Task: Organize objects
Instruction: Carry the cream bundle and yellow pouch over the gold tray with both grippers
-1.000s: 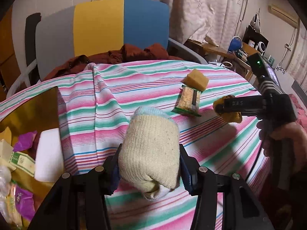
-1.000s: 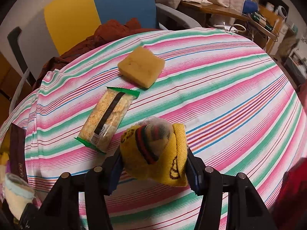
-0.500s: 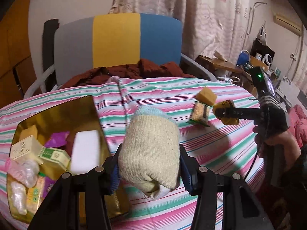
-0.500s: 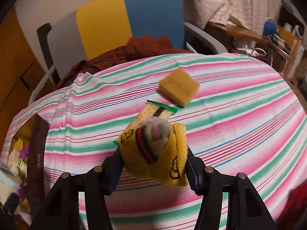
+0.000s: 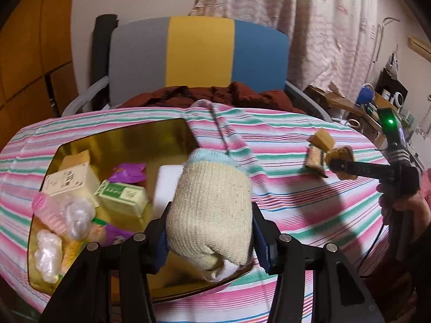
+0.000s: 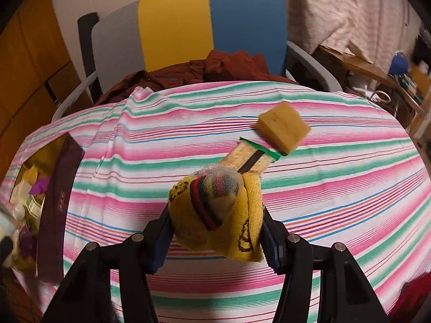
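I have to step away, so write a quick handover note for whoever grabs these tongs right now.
Left tongs: shut on the cream sock roll, held above the gold tray.
Right tongs: shut on the yellow sock roll, held over the striped tablecloth.
Done: the tray already holds boxes and packets.
Left: both rolls unplaced; yellow sponge and snack bar remain on the cloth.

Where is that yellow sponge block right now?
The yellow sponge lies on the striped tablecloth, far right side, touching the snack packet just beyond the sock-holding right hand-held gripper.
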`<state>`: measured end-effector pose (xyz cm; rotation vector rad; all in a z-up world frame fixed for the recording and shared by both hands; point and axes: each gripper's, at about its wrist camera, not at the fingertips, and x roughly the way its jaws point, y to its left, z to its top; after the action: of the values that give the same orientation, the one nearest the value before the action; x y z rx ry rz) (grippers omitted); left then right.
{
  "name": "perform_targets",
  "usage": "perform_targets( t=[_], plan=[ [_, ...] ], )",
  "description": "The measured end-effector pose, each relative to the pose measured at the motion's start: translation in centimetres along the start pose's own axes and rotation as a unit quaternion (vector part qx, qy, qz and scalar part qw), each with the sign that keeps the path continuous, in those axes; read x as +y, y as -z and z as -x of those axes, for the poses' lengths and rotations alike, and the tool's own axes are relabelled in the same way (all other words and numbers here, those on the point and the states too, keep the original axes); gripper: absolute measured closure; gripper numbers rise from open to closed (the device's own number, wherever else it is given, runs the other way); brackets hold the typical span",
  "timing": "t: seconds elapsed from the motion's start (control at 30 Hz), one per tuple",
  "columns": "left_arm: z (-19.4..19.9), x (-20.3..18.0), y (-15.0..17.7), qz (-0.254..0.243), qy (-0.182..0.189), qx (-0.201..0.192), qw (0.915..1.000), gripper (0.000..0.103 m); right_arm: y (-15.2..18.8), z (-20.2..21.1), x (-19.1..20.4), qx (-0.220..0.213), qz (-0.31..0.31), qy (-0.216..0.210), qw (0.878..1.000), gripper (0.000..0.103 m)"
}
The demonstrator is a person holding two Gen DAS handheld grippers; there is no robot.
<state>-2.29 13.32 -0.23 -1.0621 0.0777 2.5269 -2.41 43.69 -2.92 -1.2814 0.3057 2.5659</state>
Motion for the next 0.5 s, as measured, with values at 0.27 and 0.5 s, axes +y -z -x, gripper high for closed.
perform_targets(
  t=[0.27,0.5],
  plan=[
    [0.5,3.9,1.4,0.030,-0.020,0.010,0.9993,0.051,0.4,1.1,2.5,-0.002,0.028,-0.022,0.999,0.045],
    [1.4,8.4,2.8,0.078,-0.044,0.016,0.9959,0.051,1.2,2.7,9.4,-0.005,0.072,-0.101,0.992,0.045]
  ],
)
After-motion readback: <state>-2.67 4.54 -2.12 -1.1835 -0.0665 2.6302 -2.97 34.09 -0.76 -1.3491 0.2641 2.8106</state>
